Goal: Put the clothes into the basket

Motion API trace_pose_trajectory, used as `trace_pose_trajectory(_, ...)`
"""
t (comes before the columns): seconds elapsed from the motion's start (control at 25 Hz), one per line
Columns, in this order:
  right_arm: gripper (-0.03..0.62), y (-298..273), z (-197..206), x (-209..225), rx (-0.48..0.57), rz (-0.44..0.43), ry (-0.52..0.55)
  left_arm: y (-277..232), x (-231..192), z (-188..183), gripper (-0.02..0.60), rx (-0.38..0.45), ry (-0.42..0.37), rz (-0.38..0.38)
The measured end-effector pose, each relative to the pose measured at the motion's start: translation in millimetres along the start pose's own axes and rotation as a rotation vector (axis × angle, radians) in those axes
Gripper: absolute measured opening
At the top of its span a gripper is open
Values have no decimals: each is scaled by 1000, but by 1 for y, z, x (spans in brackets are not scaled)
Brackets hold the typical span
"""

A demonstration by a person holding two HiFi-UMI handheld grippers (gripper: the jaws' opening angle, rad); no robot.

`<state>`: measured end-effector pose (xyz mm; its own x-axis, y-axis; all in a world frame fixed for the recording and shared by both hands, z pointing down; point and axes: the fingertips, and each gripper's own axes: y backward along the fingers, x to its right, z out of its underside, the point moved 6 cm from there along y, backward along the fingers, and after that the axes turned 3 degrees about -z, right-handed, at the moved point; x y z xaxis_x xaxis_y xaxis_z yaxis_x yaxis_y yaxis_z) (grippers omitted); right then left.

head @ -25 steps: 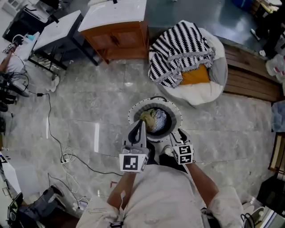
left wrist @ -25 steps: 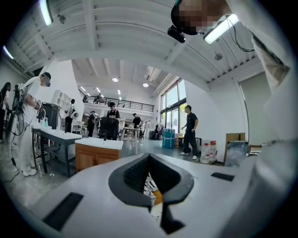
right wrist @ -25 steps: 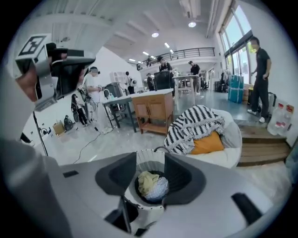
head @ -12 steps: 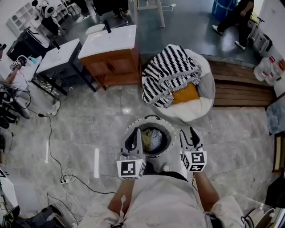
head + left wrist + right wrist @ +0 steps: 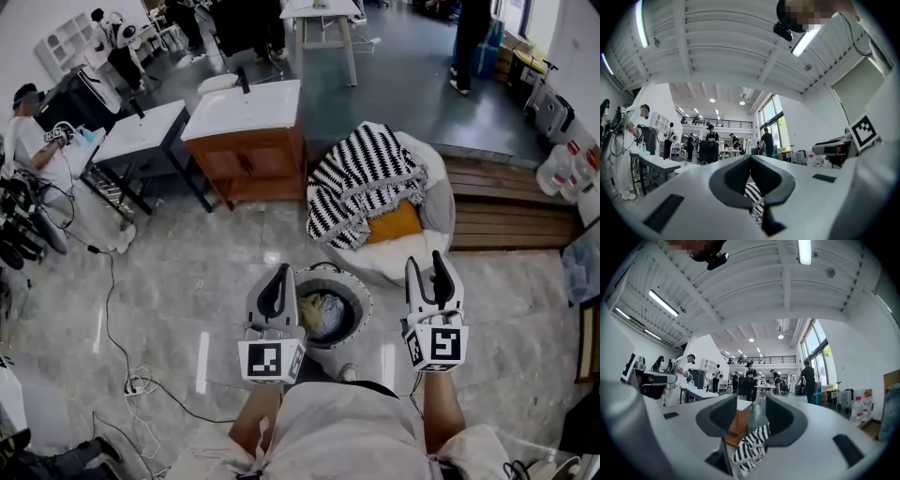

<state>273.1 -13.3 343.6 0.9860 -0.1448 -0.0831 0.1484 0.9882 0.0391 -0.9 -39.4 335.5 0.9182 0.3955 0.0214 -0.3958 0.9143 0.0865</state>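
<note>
You are standing on a pale marbled floor [image 5: 178, 281], facing a white beanbag [image 5: 398, 255] that is carrying a black-and-white zigzag blanket [image 5: 361, 173] and an orange cushion [image 5: 394, 223]; a wooden cabinet [image 5: 248, 161] with a white top is sitting to its left. Print on a distant person's dark shirt in the left gripper view is showing too small to read. The round basket [image 5: 364, 298], white-rimmed, is sitting on the floor just in front of your feet, and the clothes [image 5: 323, 311] are lying inside it as a crumpled heap of pale, yellowish and bluish fabric. You are holding the left gripper [image 5: 277, 281] raised over the basket's left rim, its pads pressing together with nothing between them. The right gripper [image 5: 428, 274] is hovering to the right of the basket, apart from it, with its jaws spread and gripping nothing — through the gap only the cabinet and blanket are showing. Each gripper's cube is showing a square black-and-white marker [image 5: 265, 361] toward you.
</note>
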Motion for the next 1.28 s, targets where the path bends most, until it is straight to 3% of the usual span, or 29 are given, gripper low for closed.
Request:
trace_pose_trajectory(0.32, 166, 3, -22, 4, 70, -2, 34, 0, 8, -11, 5, 33, -5, -4)
trace_pose_trajectory(0.76, -8, 2, -13, 7, 58, 31, 26, -4, 13, -5, 5, 27, -4, -17)
trace_pose_trajectory(1.28, -12, -4, -9, 7, 41, 12, 3, -9, 18, -5, 5, 26, -21, -5)
